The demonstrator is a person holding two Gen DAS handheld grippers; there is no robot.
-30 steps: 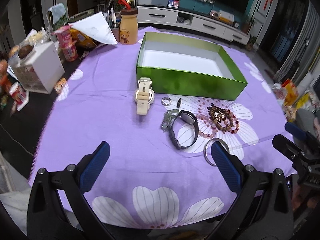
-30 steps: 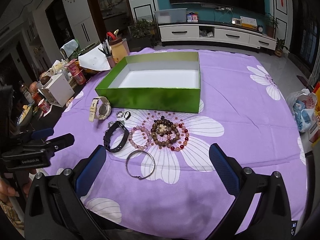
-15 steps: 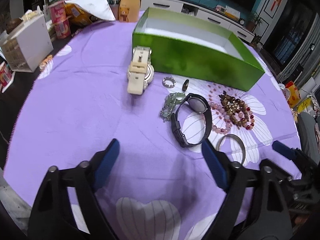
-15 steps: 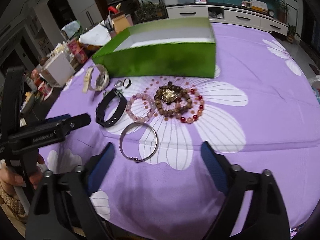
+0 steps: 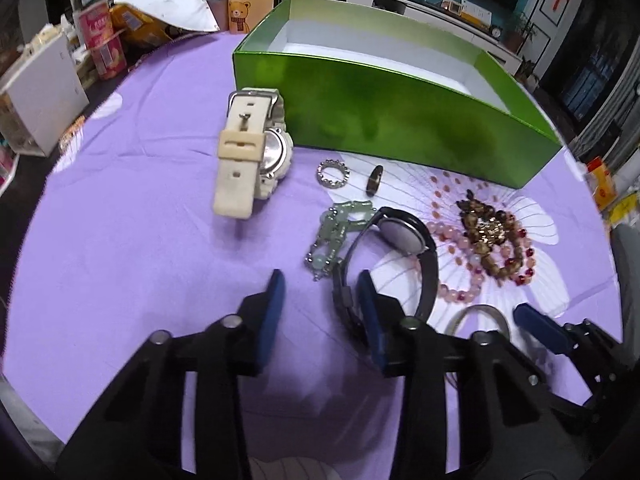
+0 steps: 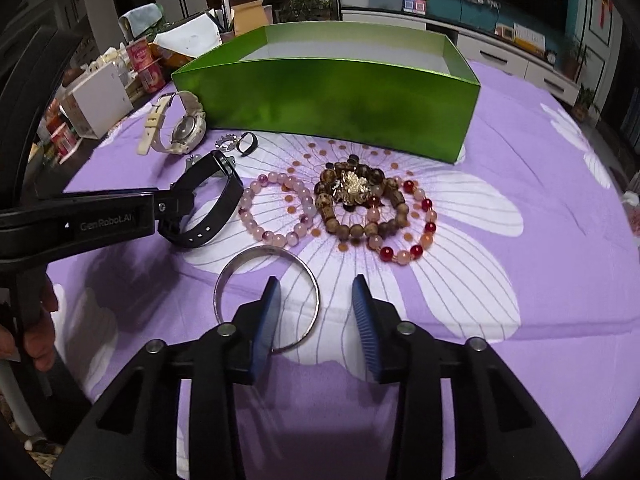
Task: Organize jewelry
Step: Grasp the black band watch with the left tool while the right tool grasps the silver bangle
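An open green box (image 5: 400, 120) (image 6: 340, 100) stands on the purple flowered cloth. In front of it lie a cream watch (image 5: 248, 152) (image 6: 176, 128), two small rings (image 5: 334, 174), a jade bracelet (image 5: 336, 232), a black watch (image 5: 400, 256) (image 6: 212, 200), bead bracelets (image 5: 488, 240) (image 6: 360, 200) and a silver bangle (image 6: 266, 304). My left gripper (image 5: 320, 292) is open, half closed, its right finger at the black watch's strap. My right gripper (image 6: 316, 300) is open, half closed, straddling the bangle's right rim.
Snack cans (image 5: 102, 44), a white organiser box (image 5: 40, 92), papers and a bear-print bag (image 5: 250, 4) crowd the table's far left. A TV cabinet (image 6: 520, 52) stands behind. The cloth's near edge lies under both grippers.
Both grippers have come down and forward toward the jewelry, and their jaws have narrowed from wide open to about half open. The jewelry has not moved.
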